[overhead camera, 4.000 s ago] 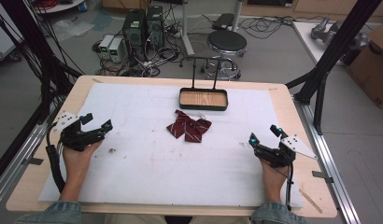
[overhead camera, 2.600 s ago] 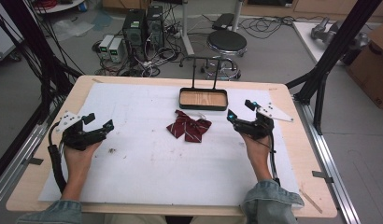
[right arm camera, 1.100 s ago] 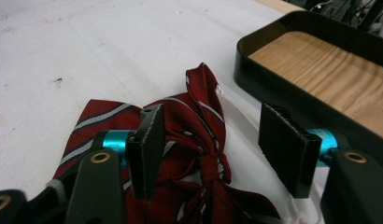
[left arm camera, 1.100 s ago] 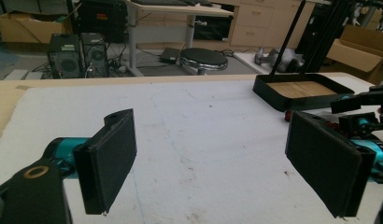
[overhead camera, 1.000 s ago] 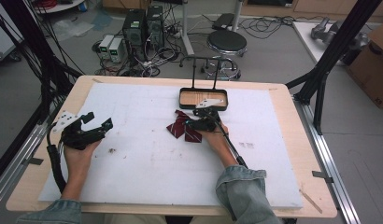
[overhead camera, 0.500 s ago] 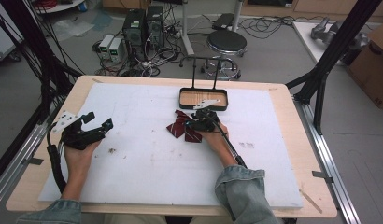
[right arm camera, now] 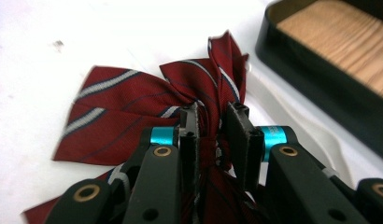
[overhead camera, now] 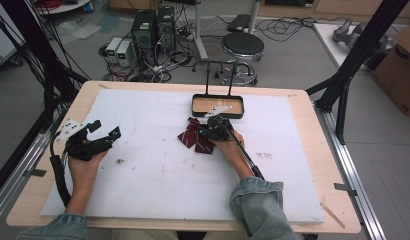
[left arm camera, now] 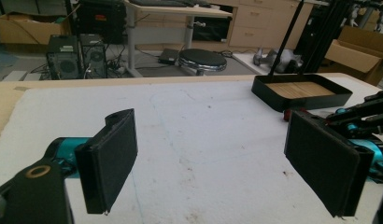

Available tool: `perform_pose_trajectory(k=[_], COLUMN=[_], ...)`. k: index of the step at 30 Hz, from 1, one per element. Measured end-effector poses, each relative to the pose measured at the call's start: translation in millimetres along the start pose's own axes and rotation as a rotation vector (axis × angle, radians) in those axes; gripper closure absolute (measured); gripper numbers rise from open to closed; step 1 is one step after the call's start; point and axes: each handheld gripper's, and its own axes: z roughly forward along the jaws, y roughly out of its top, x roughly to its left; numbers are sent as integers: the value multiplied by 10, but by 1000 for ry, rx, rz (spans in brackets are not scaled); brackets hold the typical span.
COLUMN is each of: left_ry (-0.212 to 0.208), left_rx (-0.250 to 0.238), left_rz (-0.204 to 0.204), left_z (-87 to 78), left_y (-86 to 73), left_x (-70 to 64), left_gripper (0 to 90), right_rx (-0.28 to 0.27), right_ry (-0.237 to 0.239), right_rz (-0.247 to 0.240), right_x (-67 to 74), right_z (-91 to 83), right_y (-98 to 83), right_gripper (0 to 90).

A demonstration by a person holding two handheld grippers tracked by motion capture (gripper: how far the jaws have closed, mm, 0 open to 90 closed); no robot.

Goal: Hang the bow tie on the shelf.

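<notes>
A dark red bow tie [overhead camera: 192, 140] with pale stripes lies on the white mat, just in front of a black tray [overhead camera: 195, 106]. My right gripper [overhead camera: 213, 131] sits over its right half. In the right gripper view the jaws have just been closing, and the right gripper [right arm camera: 213, 119] pinches the bunched middle knot of the bow tie [right arm camera: 119, 100] between its pads. My left gripper [overhead camera: 105, 131] rests near the table's left edge. There the left gripper [left arm camera: 217, 158] stands wide open with only bare mat between its pads.
The black tray [left arm camera: 269, 95] with a wooden floor and a tall wire handle stands at the back middle, close behind the bow tie; its wall [right arm camera: 320, 88] lies right of the right jaws. The other gripper [left arm camera: 362, 123] shows at the left gripper view's right edge.
My right hand came in from the table's right side to the bow tie in the middle and has stayed on it for the last second. The left hand has not moved.
</notes>
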Motion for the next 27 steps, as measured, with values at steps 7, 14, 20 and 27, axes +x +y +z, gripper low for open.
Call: perform_pose_trajectory(k=[7, 14, 20, 27], left_ry=[4, 5, 4, 5], left_rx=[-4, -2, 1, 3], left_rz=[-3, -2, 0, 2], left_z=[-4, -5, 1, 4], left_y=[0, -2, -6, -10], left_x=[-2, -2, -5, -7], left_gripper=[176, 178, 180, 180], right_rx=[-90, -168, -224, -263], right_ry=[1, -9, -17, -48], right_rz=[-24, -12, 12, 15], right_x=[46, 9, -94, -199], right_z=[-227, -489, -698, -912], right_y=[121, 224, 237, 284], right_gripper=[756, 757, 757, 757])
